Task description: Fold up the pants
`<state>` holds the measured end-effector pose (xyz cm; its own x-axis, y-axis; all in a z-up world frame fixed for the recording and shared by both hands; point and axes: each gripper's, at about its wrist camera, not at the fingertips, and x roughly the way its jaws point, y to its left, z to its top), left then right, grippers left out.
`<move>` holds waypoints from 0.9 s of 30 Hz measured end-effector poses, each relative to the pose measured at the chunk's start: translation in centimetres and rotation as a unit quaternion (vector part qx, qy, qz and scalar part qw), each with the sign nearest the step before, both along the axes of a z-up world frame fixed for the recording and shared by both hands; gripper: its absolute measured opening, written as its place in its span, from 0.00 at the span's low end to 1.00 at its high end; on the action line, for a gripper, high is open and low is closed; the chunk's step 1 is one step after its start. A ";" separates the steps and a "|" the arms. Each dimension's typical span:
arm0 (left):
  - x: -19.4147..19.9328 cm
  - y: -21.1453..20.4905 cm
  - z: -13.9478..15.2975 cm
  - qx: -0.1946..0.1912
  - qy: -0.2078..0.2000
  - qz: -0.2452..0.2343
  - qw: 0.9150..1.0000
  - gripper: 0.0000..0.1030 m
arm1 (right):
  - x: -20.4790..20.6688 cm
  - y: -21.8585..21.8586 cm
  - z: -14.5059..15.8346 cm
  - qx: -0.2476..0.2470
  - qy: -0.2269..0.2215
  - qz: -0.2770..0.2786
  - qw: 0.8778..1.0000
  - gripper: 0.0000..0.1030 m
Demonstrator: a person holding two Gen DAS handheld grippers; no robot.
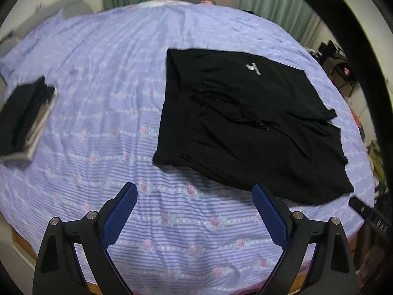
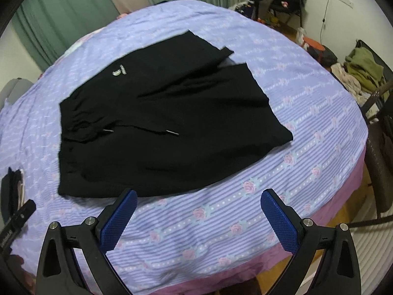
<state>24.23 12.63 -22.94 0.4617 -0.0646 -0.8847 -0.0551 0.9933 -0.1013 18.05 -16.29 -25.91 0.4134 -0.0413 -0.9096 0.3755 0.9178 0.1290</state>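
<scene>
Black pants (image 1: 248, 123) lie spread flat on the bed, waistband to the left, a small white logo near the far edge. They also show in the right wrist view (image 2: 167, 127), with two drawstring tips on top. My left gripper (image 1: 194, 196) is open and empty, held above the sheet just in front of the pants' near edge. My right gripper (image 2: 199, 201) is open and empty, its left fingertip (image 2: 130, 196) close to the pants' near hem.
The bed carries a purple striped sheet with roses (image 1: 103, 78). A stack of folded dark clothes (image 1: 24, 123) lies at the bed's left side. A chair with piled clothes (image 2: 363, 73) stands right of the bed. Green curtains (image 2: 61, 12) hang behind.
</scene>
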 end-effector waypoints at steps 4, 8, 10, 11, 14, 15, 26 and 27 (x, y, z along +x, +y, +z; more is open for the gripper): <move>1.3 0.9 -2.6 -0.024 0.015 0.024 0.999 0.86 | 0.8 -0.2 -2.7 0.004 0.019 -0.002 1.000 0.99; 3.5 1.3 -5.5 -0.046 0.040 0.040 0.997 0.79 | 1.5 -0.6 -5.0 0.003 0.027 -0.010 1.000 0.97; 4.5 1.1 -6.5 -0.053 0.043 0.045 0.997 0.79 | 2.2 -1.3 -6.0 0.001 0.027 -0.020 0.999 0.96; 5.0 0.9 -7.1 -0.055 0.045 0.046 0.996 0.79 | 2.5 -1.7 -6.3 0.000 0.026 -0.025 0.999 0.95; 6.6 0.7 -9.2 -0.076 0.068 0.051 0.993 0.78 | 3.7 -3.3 -7.5 -0.001 0.022 -0.054 0.998 0.94; 6.9 0.5 -9.8 -0.083 0.076 0.052 0.992 0.78 | 3.9 -3.9 -7.9 -0.002 0.024 -0.065 0.998 0.94; 9.0 -2.2 -11.7 -0.088 0.092 0.045 0.991 0.22 | 5.6 -7.5 -12.2 -0.007 0.047 -0.079 0.996 0.92; 9.1 -2.4 -11.5 -0.091 0.089 0.045 0.991 0.12 | 5.9 -7.7 -12.4 -0.007 0.046 -0.074 0.996 0.86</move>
<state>33.32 10.27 -34.43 0.3095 -0.1962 -0.9304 -0.1752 0.9499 -0.2587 23.91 -23.96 -38.32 0.3168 -0.1081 -0.9423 0.5164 0.8530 0.0757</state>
